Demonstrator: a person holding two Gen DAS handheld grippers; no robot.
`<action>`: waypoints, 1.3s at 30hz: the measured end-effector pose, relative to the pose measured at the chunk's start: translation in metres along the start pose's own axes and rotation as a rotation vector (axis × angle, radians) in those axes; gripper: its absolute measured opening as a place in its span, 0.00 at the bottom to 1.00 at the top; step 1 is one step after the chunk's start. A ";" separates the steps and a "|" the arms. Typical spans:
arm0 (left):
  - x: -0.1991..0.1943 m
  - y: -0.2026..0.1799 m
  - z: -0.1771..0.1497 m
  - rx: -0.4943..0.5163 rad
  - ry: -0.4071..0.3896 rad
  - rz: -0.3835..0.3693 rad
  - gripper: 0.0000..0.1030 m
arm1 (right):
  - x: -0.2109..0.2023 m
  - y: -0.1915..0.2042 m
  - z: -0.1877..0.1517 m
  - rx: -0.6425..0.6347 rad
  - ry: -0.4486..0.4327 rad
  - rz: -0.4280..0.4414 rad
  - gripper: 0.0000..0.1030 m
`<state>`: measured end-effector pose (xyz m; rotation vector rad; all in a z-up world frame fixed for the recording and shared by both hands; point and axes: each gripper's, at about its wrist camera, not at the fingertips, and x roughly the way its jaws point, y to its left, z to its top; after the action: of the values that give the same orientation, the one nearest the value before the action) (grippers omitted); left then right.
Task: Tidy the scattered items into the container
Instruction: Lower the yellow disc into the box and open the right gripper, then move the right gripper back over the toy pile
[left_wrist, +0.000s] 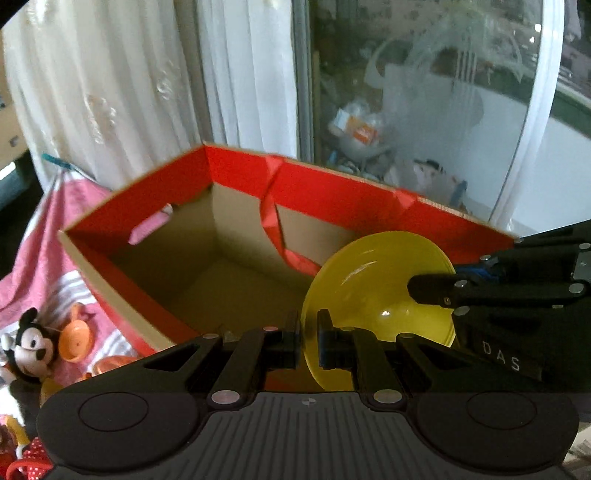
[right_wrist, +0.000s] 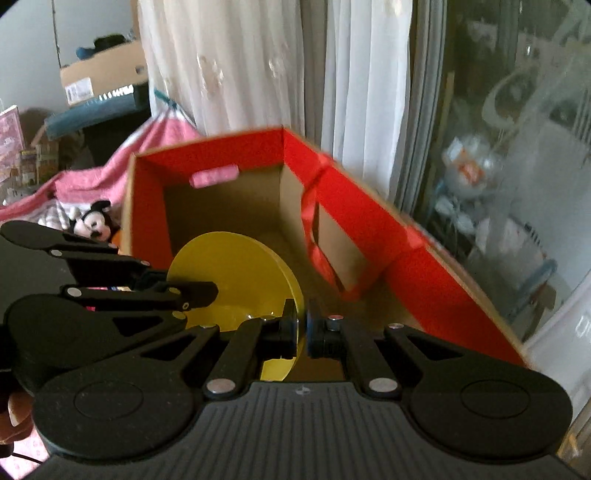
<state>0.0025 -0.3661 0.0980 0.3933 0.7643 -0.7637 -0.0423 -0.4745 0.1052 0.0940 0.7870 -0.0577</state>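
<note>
- While both of our tools share one load, the left gripper sits nearest in its own view, its jaws pinched onto the lower rim of the yellow plate, which stands on edge.
- The right gripper does the same from the other side, pinching the plate's rim, so the plate is clamped at two spots and hangs over the near edge of the red box.
- In the left wrist view the right gripper's fingers reach across the plate's face from the right; in the right wrist view the left gripper lies across it from the left.
- Just past the plate, the box's brown interior looks bare apart from a red ribbon handle drooping down the inner wall.
- We judge the main risk to be an uneven release: if one gripper lets go first, the plate could swing on the other pinch and clip the box wall or slide out.
- The ribbon could also snag the rim as the plate goes down.
- Further left, on the pink blanket outside the box, a Mickey plush and an orange toy cup are not yet tidied.
- Behind the box hang white curtains beside a glass door.
</note>
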 end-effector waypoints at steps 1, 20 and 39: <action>0.005 -0.001 0.000 -0.002 0.010 -0.004 0.05 | 0.005 -0.002 -0.003 0.006 0.020 0.006 0.09; -0.024 0.056 -0.004 -0.084 -0.044 0.185 0.77 | 0.011 0.005 0.020 0.017 -0.048 0.057 0.64; -0.098 0.209 -0.125 -0.315 0.050 0.420 0.85 | -0.010 0.151 0.031 -0.170 -0.089 0.354 0.82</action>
<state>0.0517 -0.1085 0.0973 0.2745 0.8002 -0.2341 -0.0150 -0.3276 0.1436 0.0683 0.6745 0.3382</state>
